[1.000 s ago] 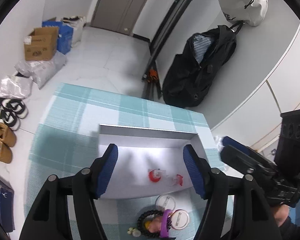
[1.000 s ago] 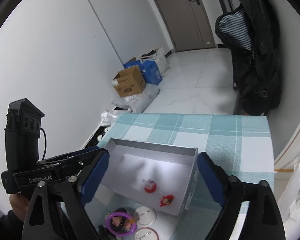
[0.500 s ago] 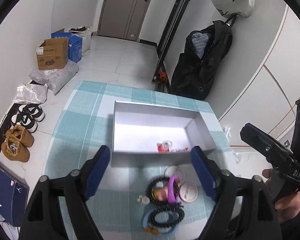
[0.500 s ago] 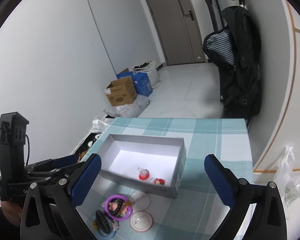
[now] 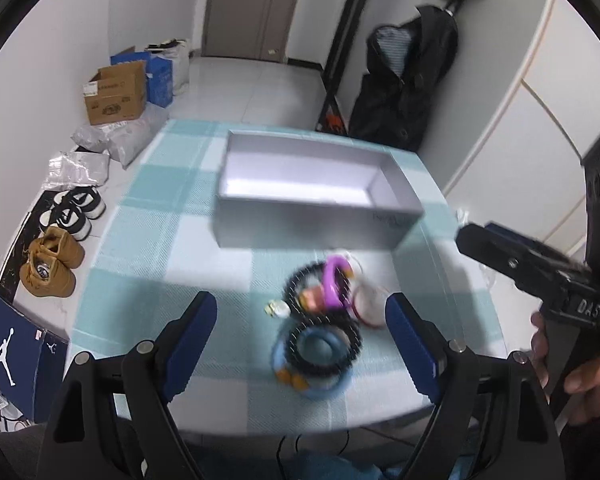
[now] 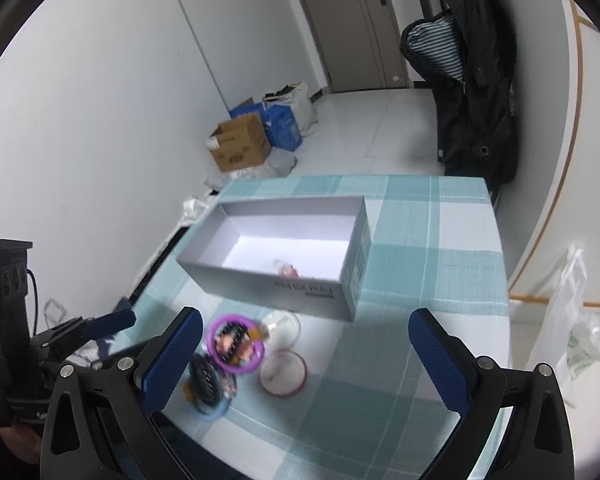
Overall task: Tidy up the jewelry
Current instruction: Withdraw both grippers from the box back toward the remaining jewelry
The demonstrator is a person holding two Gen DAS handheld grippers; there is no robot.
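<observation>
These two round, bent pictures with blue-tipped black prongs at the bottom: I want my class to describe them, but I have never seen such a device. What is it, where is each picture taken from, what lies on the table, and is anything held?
There is no robot here. A person holds a hand-operated two-finger clamp in each hand, and a wide-angle camera on each looks out along its fingers. One picture comes from the left gripper, the other from the right gripper; each also shows the other tool at its edge.

On the checked tablecloth stands an open grey box with small red pieces inside. Nearer the camera lies a blurred heap of jewelry: a purple bangle, dark beaded bracelets and two round clear cases.

Both grippers are open and hold nothing.
</observation>
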